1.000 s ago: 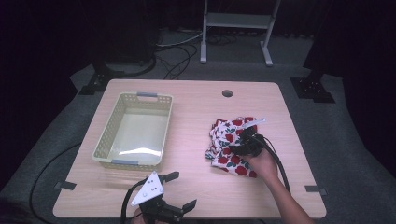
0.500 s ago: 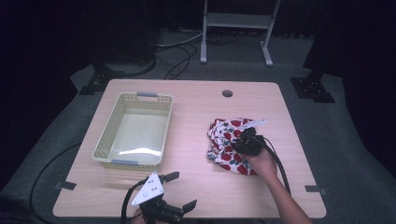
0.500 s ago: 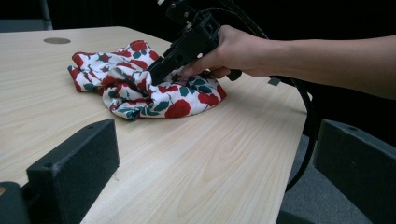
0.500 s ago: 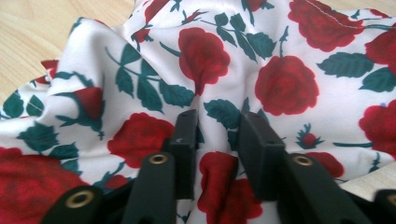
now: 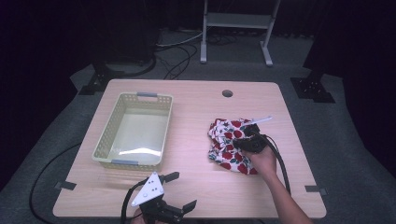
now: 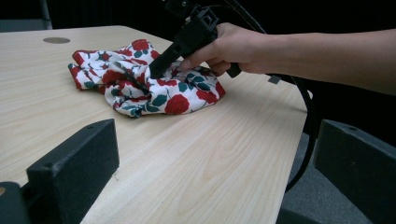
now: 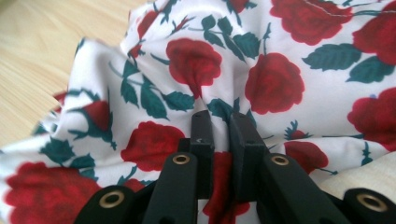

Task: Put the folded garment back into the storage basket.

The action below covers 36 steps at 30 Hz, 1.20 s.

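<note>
The desk (image 5: 196, 116) carries a pale basket (image 5: 135, 130) toward its left edge and a rose-print cloth (image 5: 226, 144) bunched toward its right edge. The right gripper (image 7: 219, 123) is down on the cloth, jaws nearly together, pinching a fold. The left gripper (image 5: 175, 191) waits at the near edge, jaws spread. The grasp looks underway; next, likely a lift, perhaps toward the basket.

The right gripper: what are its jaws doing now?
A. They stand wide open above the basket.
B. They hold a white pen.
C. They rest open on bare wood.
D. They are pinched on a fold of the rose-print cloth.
D: the right gripper has its jaws nearly together with a ridge of the rose-print cloth between them.
</note>
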Motion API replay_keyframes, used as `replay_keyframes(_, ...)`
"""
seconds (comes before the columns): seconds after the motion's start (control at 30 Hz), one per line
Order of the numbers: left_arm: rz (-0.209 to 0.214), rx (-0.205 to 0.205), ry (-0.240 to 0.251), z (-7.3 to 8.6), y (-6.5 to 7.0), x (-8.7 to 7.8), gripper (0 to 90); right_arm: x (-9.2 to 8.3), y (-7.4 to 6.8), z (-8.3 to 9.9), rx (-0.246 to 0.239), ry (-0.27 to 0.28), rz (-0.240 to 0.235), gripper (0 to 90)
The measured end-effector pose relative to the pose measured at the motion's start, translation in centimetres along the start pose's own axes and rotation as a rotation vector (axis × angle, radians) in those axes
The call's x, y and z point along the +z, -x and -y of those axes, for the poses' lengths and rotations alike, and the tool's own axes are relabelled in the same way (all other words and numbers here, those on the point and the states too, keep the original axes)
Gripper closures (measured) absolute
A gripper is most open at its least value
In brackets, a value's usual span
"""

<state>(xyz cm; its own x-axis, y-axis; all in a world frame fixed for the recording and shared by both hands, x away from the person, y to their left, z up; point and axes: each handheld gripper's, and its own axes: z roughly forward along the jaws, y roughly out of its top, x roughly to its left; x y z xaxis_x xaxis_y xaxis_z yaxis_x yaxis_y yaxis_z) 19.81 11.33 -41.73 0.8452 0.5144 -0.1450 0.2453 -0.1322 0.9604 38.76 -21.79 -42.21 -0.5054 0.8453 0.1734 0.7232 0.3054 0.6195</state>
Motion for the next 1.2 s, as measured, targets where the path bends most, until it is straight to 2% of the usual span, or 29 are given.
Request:
replay_keyframes(0.47,0.003,-0.009,0.004,0.0,0.0,-0.1,0.0,-3.1,1.0,-0.1,0.195,0.123,-0.158,81.3)
replay_keyframes(0.63,0.001,-0.017,0.008,-0.1,-0.1,-0.2,0.0,-4.1,0.6,-0.3,0.208,0.149,-0.17,81.3)
replay_keyframes(0.83,0.001,-0.019,0.01,0.0,-0.2,-0.2,0.0,-5.1,0.8,-0.4,0.27,0.196,-0.216,81.5)
replay_keyframes(1.03,0.005,-0.015,0.002,0.0,-0.1,-0.1,0.0,-5.9,0.2,-0.8,0.263,0.209,-0.226,81.5)
replay_keyframes(1.2,0.006,-0.006,-0.004,0.1,0.0,0.0,0.0,-6.5,-0.3,-1.6,0.274,0.241,-0.267,81.6)
